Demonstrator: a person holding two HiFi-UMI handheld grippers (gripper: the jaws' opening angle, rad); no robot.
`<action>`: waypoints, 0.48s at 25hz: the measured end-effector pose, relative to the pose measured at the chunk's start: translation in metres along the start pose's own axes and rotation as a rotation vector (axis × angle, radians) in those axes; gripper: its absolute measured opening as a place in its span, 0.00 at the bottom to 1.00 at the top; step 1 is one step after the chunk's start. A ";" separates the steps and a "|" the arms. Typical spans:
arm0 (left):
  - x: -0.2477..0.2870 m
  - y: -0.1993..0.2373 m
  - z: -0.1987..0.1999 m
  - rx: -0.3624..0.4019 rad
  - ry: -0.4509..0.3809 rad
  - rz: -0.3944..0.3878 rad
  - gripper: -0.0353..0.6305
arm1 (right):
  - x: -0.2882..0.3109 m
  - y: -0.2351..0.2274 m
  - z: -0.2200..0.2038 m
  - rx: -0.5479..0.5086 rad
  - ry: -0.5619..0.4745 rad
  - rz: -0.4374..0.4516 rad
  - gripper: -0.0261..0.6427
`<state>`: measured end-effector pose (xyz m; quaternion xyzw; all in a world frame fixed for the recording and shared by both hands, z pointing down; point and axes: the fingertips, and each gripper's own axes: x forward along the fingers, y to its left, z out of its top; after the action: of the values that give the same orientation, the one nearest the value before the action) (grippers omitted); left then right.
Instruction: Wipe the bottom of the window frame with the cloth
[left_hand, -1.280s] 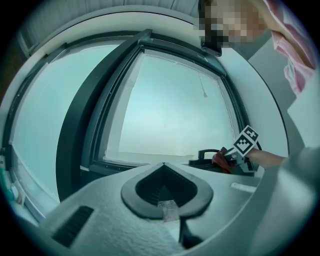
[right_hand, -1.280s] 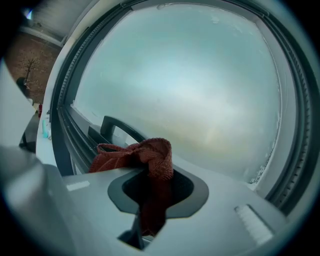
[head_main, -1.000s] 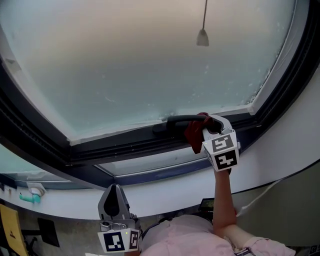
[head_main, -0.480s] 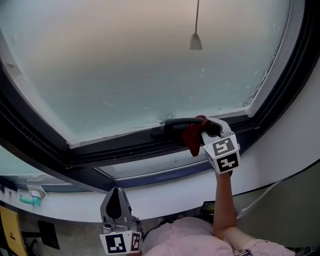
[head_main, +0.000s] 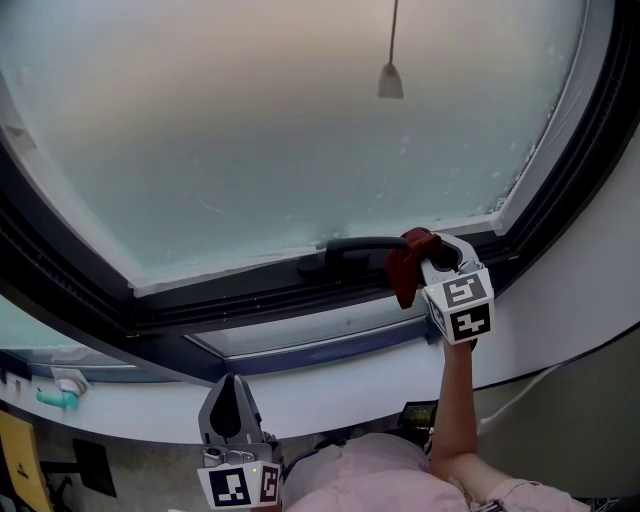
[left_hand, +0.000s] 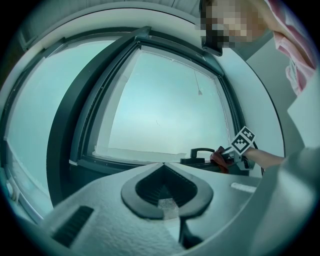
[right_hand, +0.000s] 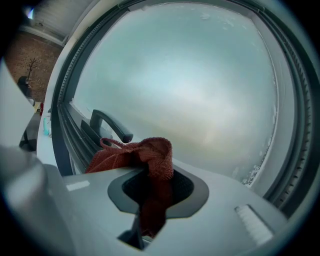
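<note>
A frosted pane (head_main: 300, 130) fills the upper part of my head view, set in a dark window frame (head_main: 250, 292) above a white sill (head_main: 340, 378). My right gripper (head_main: 432, 252) sits at centre right, jaws clamped on the red cloth (head_main: 404, 268), which bunches at the frame's bottom edge just right of the black handle (head_main: 350, 244). The frame's corner rises near it on the right, and leftward the edge runs open. My left gripper (head_main: 228, 400) hangs at bottom centre, jaws together and empty, well apart from the frame.

The right tongs (head_main: 432, 254) hold a red cloth (head_main: 403, 270) at the window frame (head_main: 250, 296), beside its handle (head_main: 355, 243).
</note>
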<state>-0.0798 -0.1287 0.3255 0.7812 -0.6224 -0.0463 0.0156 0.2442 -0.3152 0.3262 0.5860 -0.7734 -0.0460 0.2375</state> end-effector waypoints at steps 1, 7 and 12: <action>0.001 -0.001 0.000 0.000 0.000 -0.003 0.04 | 0.000 -0.001 0.000 0.000 -0.001 0.000 0.13; 0.006 -0.005 -0.002 -0.003 0.008 -0.015 0.04 | -0.001 -0.005 -0.003 0.006 -0.002 0.012 0.13; 0.009 -0.009 0.002 0.003 0.003 -0.024 0.04 | -0.002 -0.009 -0.005 0.009 0.001 0.013 0.13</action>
<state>-0.0690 -0.1358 0.3224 0.7887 -0.6130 -0.0441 0.0147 0.2541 -0.3154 0.3267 0.5822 -0.7772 -0.0408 0.2355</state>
